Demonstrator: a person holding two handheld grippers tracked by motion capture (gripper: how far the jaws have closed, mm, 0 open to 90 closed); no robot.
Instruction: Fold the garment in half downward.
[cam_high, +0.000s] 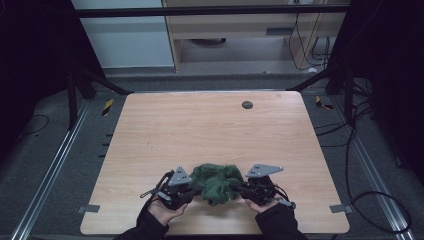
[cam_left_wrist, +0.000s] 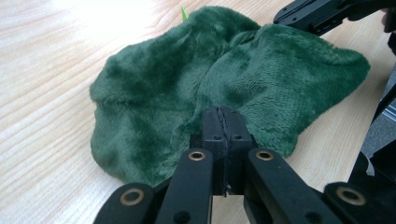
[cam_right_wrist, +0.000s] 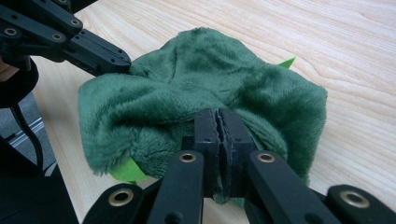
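Green cloth (cam_high: 216, 182) bunched at near edge of bench (cam_high: 210, 130), between 2 claws. Left claw (cam_left_wrist: 224, 122) clamped on cloth edge. Right claw (cam_right_wrist: 218, 122) clamped on opposite edge.

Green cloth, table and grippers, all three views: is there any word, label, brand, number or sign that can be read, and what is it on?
None can be read.
Green cloth: plain plush, with bright green tabs that show no print.
Table: bare wood grain and a dark round spot, no writing.
Floor tape: yellow and black stripes, no words.
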